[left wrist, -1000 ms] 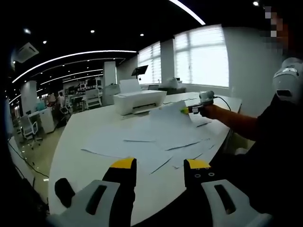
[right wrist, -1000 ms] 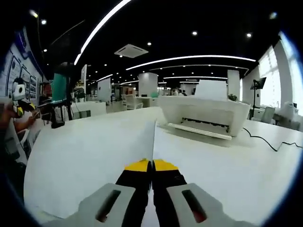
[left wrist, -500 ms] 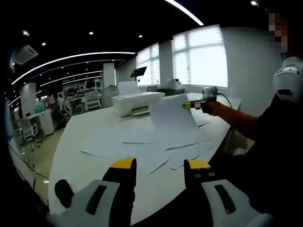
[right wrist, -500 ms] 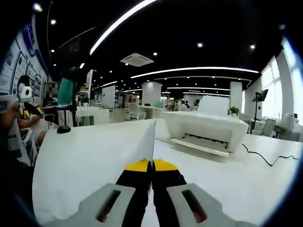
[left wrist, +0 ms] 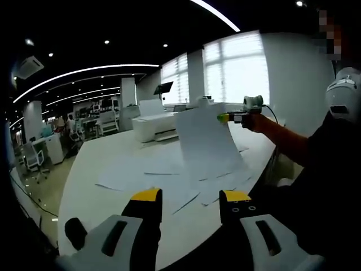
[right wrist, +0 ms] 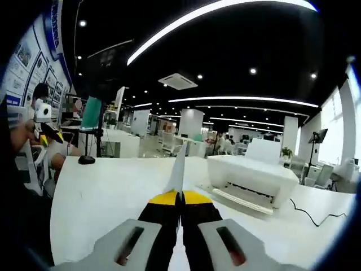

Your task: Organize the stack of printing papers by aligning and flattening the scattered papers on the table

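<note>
now the left gripper (left wrist: 190, 199) hangs with jaws apart above the scattered papers (left wrist: 169, 178) on the table (left wrist: 96, 169), while the right gripper (left wrist: 225, 118), clamped on a sheet (left wrist: 203, 141), has raised it higher, nearly upright, beside the printer (left wrist: 152, 121).

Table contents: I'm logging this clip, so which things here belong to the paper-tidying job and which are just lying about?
Part of the job:
- lifted sheet, pinched by the right gripper
- scattered papers on the table
- left gripper, open

Just lying about:
- white printer
- black cable
</note>
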Motion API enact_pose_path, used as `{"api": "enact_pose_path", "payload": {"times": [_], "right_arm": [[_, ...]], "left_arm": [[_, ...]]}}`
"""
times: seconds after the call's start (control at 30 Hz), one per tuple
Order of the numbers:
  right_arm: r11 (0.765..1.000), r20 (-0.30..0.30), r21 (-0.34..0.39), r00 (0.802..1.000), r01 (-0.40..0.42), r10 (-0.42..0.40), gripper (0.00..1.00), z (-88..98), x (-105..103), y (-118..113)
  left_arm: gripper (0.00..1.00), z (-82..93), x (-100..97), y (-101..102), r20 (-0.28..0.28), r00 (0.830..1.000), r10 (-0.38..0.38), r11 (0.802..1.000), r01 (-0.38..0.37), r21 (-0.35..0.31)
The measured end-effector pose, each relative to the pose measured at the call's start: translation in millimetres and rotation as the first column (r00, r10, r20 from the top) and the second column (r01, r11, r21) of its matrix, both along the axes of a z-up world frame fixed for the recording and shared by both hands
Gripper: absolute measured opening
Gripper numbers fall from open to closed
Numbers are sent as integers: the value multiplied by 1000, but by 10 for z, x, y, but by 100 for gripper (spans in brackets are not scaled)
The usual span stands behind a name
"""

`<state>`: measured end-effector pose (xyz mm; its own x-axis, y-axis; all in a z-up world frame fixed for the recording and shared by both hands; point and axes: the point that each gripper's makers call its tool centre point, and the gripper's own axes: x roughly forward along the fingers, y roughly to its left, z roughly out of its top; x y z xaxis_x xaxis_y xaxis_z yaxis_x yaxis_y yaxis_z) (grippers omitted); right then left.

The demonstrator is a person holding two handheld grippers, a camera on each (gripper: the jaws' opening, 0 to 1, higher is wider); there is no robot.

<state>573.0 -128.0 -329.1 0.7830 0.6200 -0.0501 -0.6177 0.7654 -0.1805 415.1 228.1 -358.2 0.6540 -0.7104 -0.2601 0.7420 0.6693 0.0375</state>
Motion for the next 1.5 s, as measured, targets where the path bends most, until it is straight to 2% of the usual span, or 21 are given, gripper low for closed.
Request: {"api": "enact_pose_path", "payload": {"times": [0.23,0.4,1.0,1.3,1.5], "right_arm": [[998,56,-34,997,-53,54,0,254,-181,221],[994,78,-61,993,-89,94,0,355,-287,353],[978,89,-125,980,-166,178,0,401,-579,628],[960,118,-200,967,-198,224,0,437,-734,763],[951,128,-212,959,-223,254,0,469,-815,815]], "left_arm": [[45,46,-3,-22,12,1000,-8,1000,9,-1],[45,87,5,-55,24,1000,-17,1000,17,6],[46,308,75,-290,89,994,-69,997,65,50],[48,382,86,-390,115,989,-88,994,79,77],[49,462,84,-470,139,984,-110,990,96,106]]}}
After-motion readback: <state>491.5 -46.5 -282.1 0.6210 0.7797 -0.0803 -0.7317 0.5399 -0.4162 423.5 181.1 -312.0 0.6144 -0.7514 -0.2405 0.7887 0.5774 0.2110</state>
